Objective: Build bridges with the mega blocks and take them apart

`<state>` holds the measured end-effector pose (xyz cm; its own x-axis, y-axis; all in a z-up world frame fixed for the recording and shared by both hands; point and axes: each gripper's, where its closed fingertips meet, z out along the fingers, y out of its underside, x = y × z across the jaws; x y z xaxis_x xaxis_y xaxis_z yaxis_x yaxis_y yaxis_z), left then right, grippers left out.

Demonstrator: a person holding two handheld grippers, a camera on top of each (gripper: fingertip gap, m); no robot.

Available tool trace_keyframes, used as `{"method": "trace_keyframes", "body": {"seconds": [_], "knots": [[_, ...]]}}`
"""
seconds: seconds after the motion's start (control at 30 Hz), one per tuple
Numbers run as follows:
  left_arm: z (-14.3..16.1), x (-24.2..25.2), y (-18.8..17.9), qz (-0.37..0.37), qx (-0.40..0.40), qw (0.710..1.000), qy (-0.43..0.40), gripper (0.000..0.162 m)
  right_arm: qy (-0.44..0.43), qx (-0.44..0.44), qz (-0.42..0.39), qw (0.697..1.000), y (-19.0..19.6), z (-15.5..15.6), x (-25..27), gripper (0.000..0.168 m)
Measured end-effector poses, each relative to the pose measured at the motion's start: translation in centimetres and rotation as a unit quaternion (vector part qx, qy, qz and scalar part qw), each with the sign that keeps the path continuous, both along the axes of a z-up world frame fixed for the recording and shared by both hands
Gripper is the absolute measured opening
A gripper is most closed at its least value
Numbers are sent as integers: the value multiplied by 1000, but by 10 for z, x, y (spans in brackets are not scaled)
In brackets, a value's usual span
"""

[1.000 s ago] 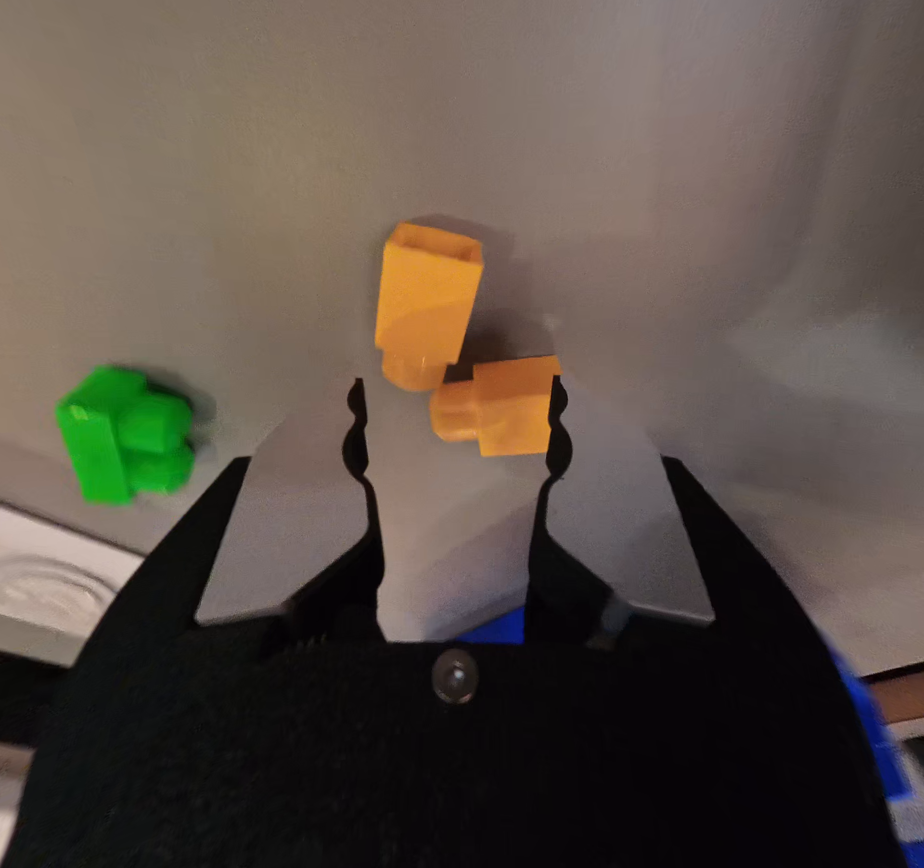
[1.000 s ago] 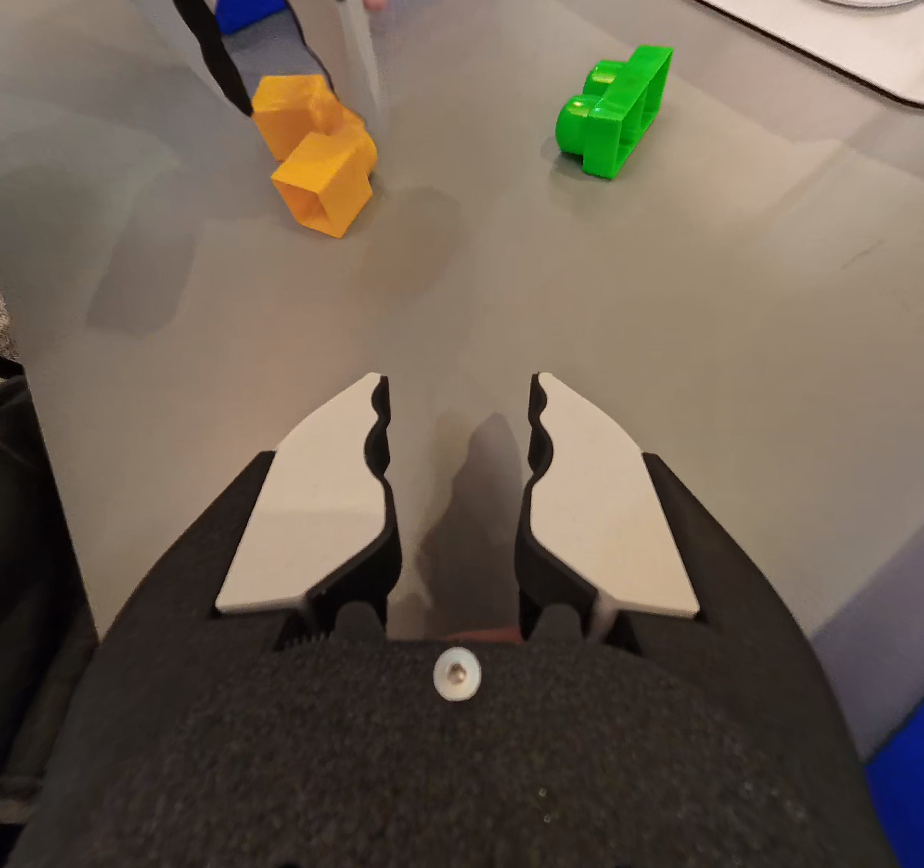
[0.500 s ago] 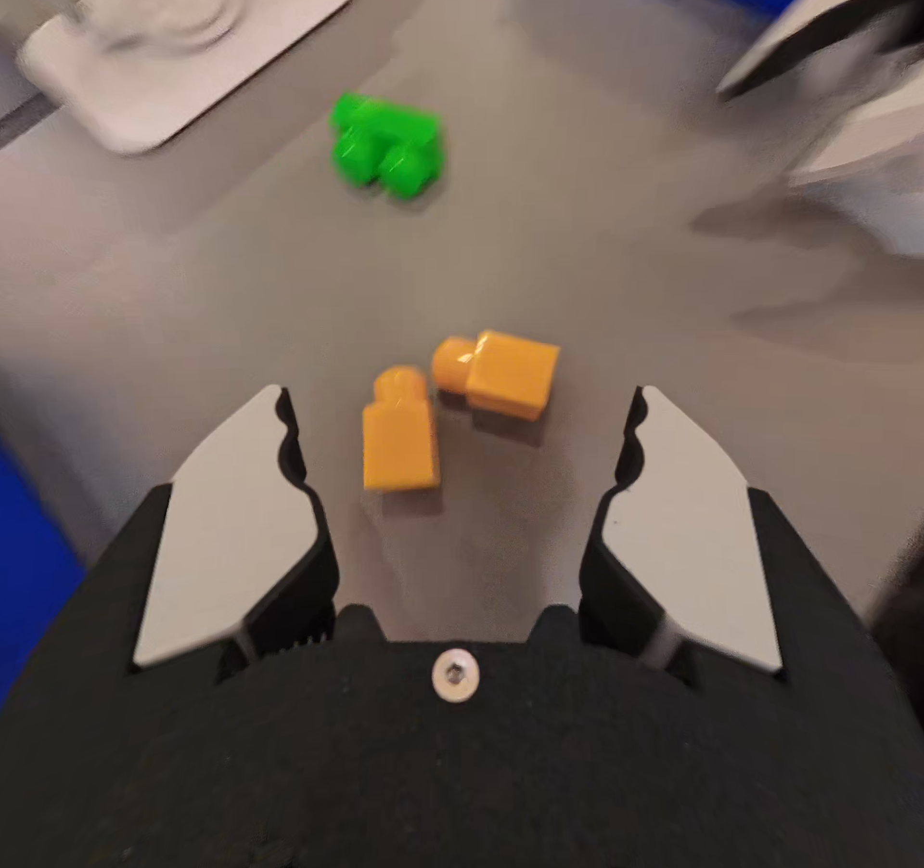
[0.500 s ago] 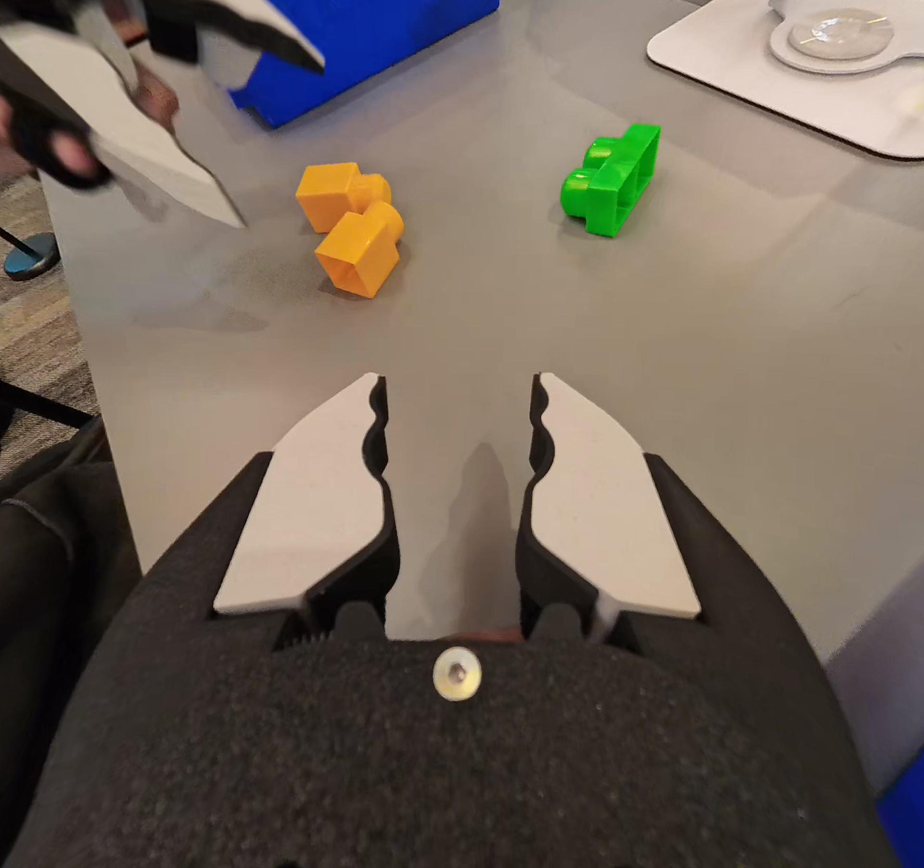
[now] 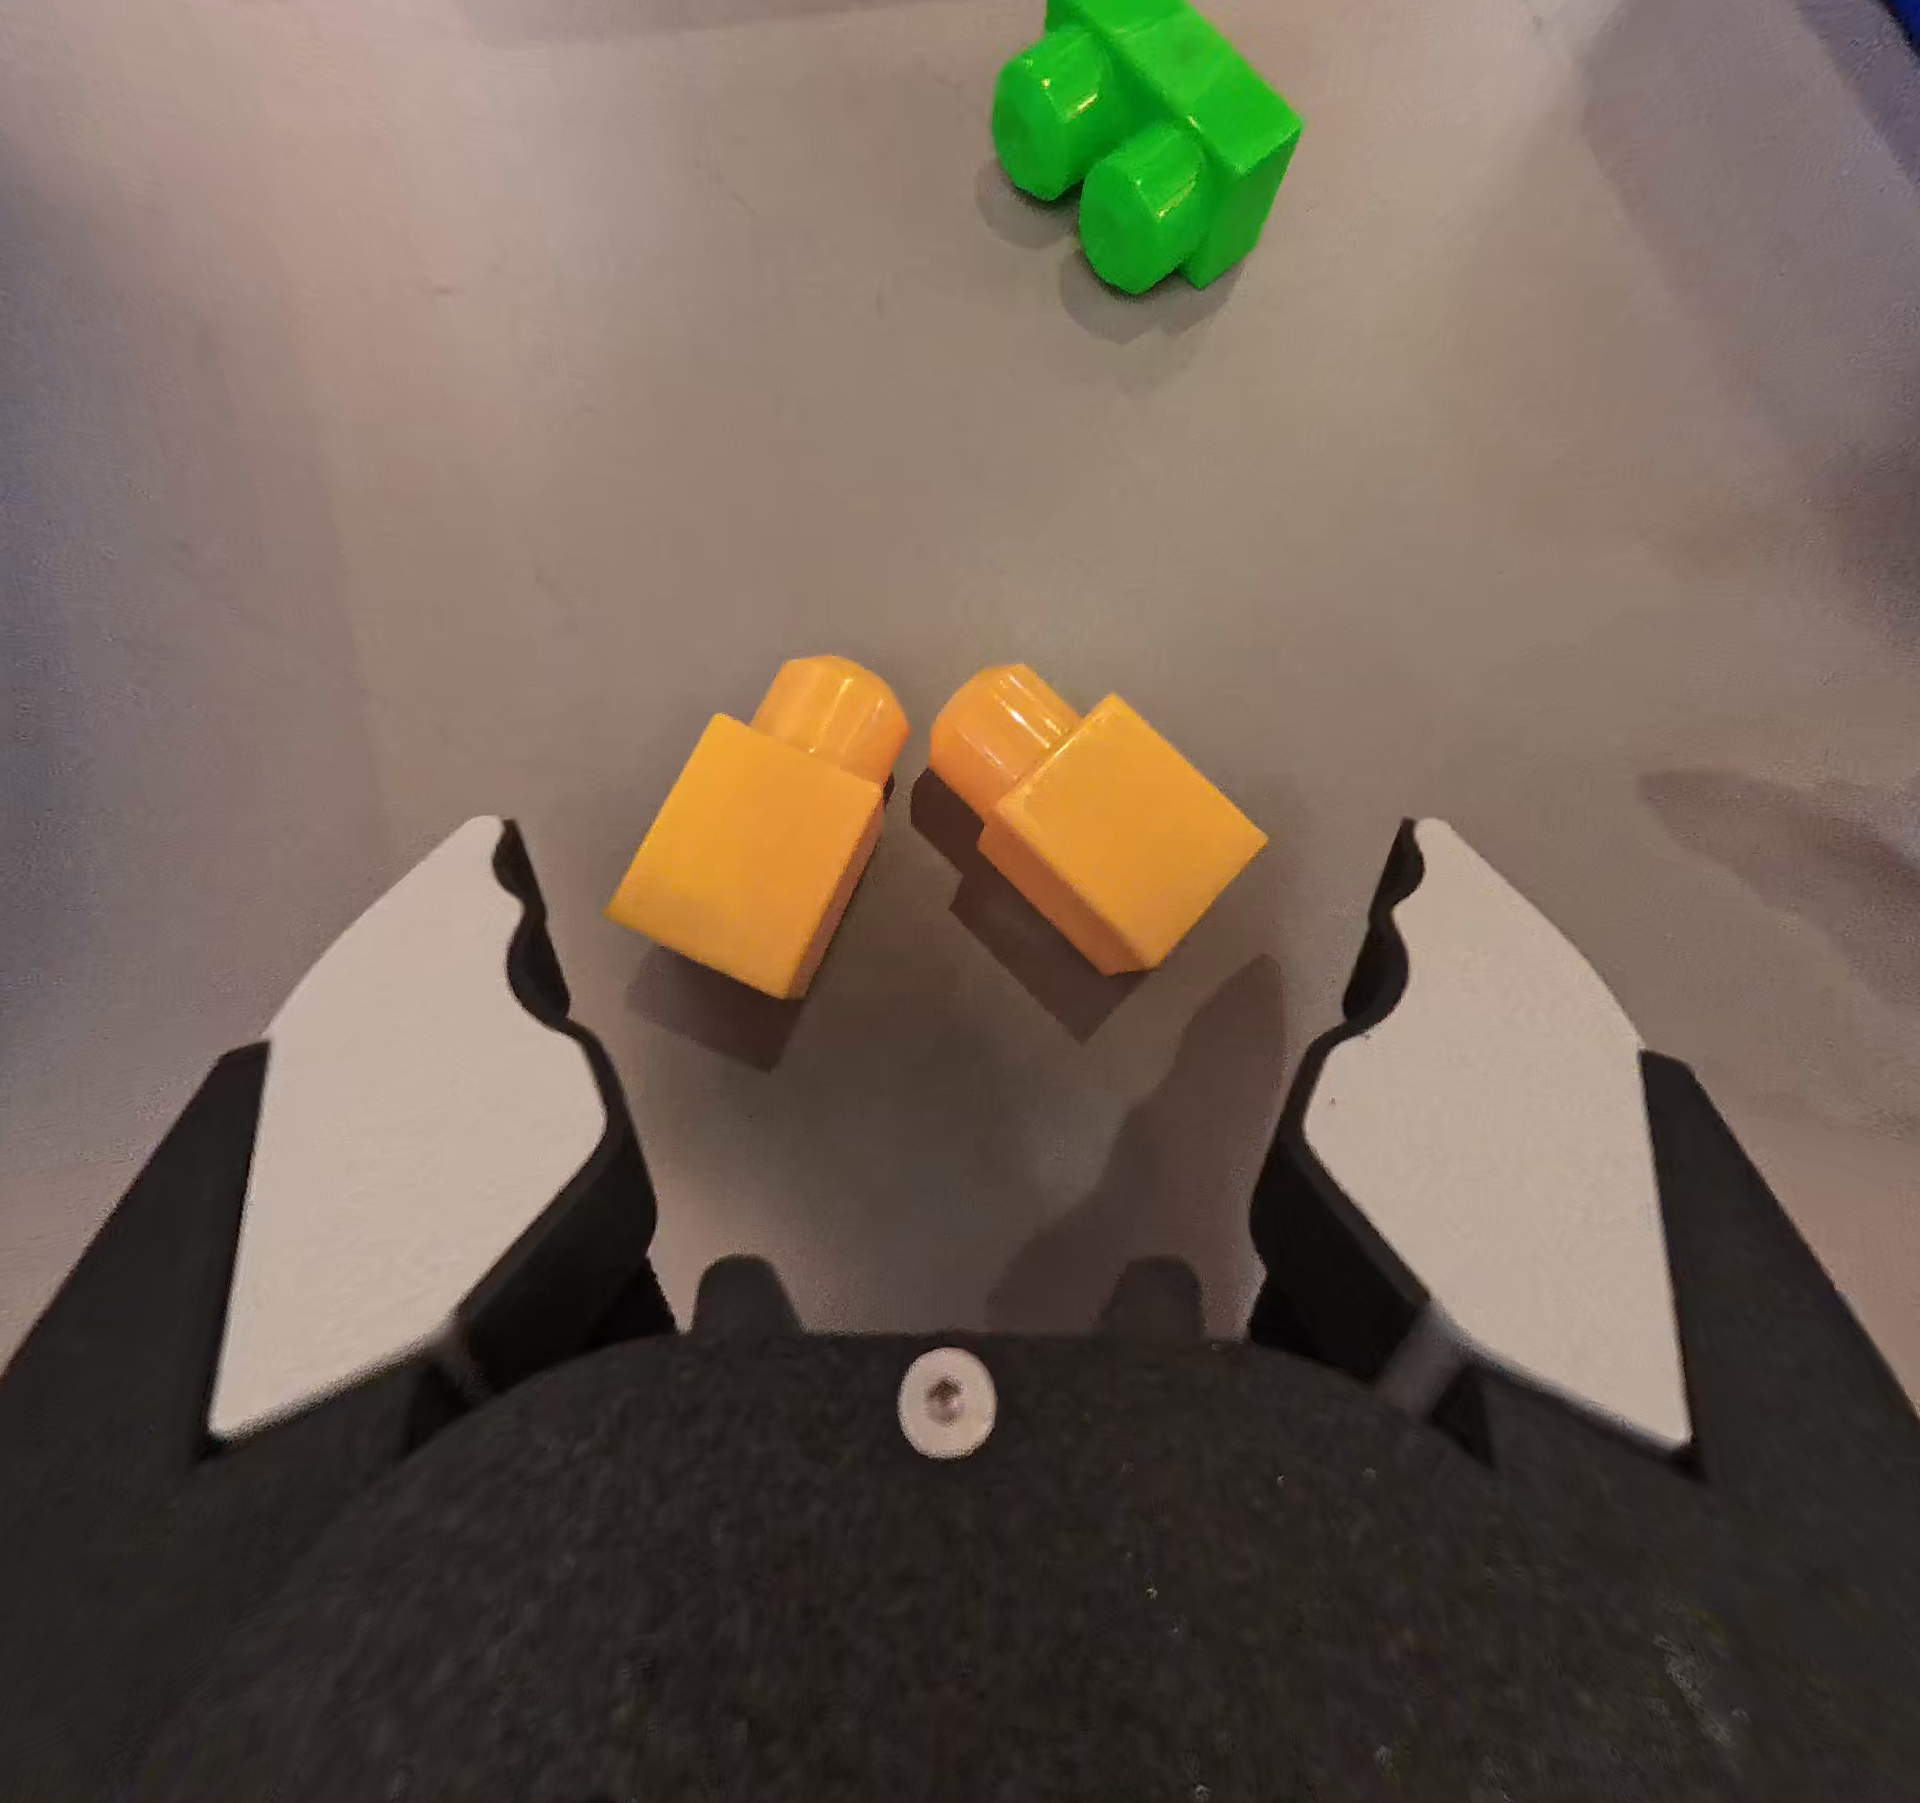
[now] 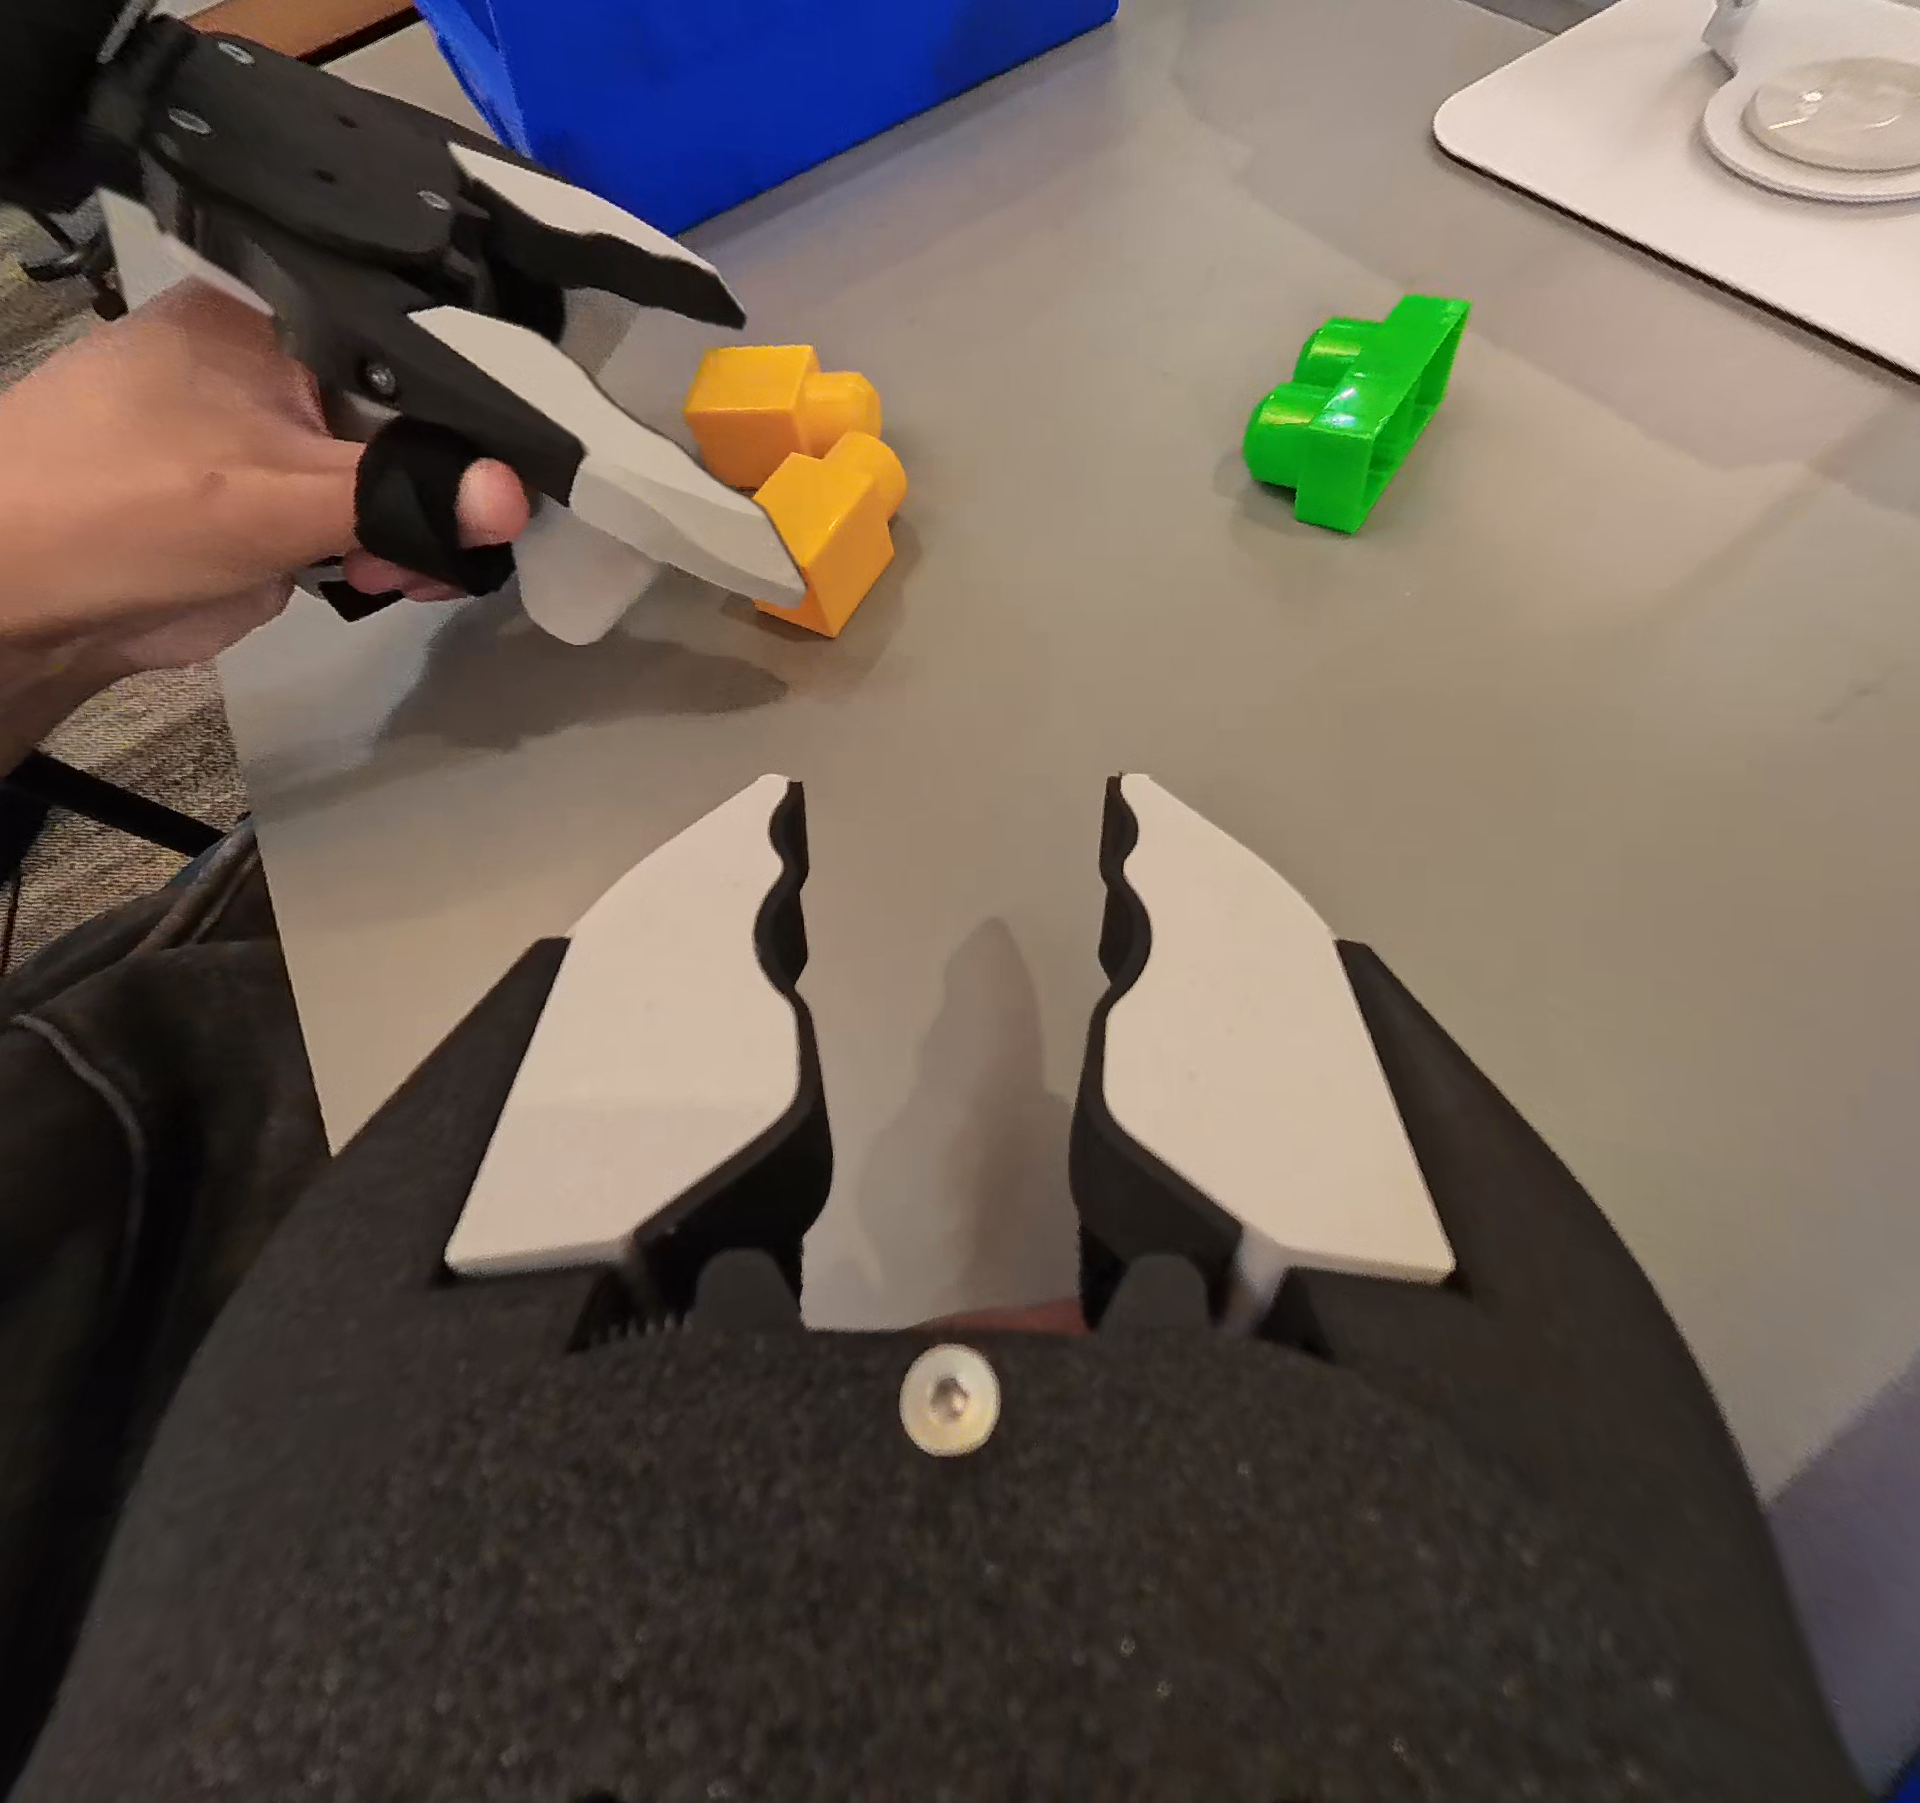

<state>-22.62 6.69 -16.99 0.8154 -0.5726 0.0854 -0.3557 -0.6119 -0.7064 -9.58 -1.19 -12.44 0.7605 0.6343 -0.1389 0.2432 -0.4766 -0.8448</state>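
In the left wrist view, the left claw [image 5: 951,880] is spread wide and grips nothing, its two white-faced fingers flanking the lower middle of the frame. Just ahead of the fingertips, two orange blocks lie on their sides on the grey counter [image 5: 416,454] — the left orange block [image 5: 748,854] and the right orange block [image 5: 1107,844], each with a single stud. The studs point toward the top of the frame and lean in toward each other, close but with a narrow gap between them. In the upper right of this view lies the green block [image 5: 1143,112], a two-stud piece also on its side, well apart from the orange pair.

In the right wrist view, the right claw [image 6: 951,792] sits at the lower middle of the frame, parted with bare counter between its fingers. The left claw enters from the left edge, held by a hand [image 6: 187,496], its tips just beside the orange pair at centre left. The green block is at the right of centre. A blue bin [image 6: 790,28] stands at the top of the frame, and a white tray [image 6: 1621,164] occupies the upper right corner.
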Motion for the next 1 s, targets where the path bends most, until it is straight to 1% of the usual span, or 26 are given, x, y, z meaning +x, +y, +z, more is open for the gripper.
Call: {"method": "trace_keyframes", "body": {"seconds": [0.1,0.2,0.33,0.57,0.73,0.83,1.0], "knots": [[-6,5,0,3,-17,1000,8,145,5,-1,0,1000,0,0,2,54],[-8,16,-10,-17,-34,999,-8,144,8,-3,-2,1000,-1,-1,4,54],[-7,16,-17,-14,-34,999,-14,140,16,-6,-2,1000,-1,-1,5,54],[-11,20,-31,-24,-43,999,-22,140,13,-8,6,1000,-3,-2,0,54],[-12,7,-12,32,-10,999,4,140,12,-8,7,1000,-3,-2,-2,54],[-12,3,-2,50,7,998,41,140,12,-7,7,1000,-4,-1,-2,54],[-14,-4,8,69,8,995,69,135,12,-7,8,1000,-4,-1,-2,54]]}}
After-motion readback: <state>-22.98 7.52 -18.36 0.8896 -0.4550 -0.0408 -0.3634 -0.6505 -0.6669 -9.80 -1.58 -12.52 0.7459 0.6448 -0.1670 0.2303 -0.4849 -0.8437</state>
